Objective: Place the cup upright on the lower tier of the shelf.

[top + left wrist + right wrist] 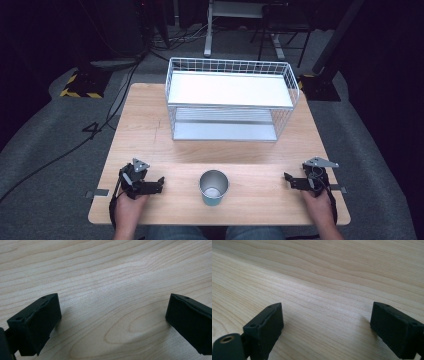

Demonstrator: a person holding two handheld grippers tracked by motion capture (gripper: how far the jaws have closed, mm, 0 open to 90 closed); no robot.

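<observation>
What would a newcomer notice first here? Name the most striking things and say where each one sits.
The white wire rack with two shelves stands out, at the far middle of the wooden table. Nearer the person, a metal cup stands upright and alone at the front centre. It is flanked by the left gripper and right gripper, each resting on the table with jaws apart and nothing between them.

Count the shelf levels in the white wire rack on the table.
2. The upper shelf spans the top of the white wire rack; the lower shelf sits beneath it, just above the wooden table. No further level shows.
</observation>
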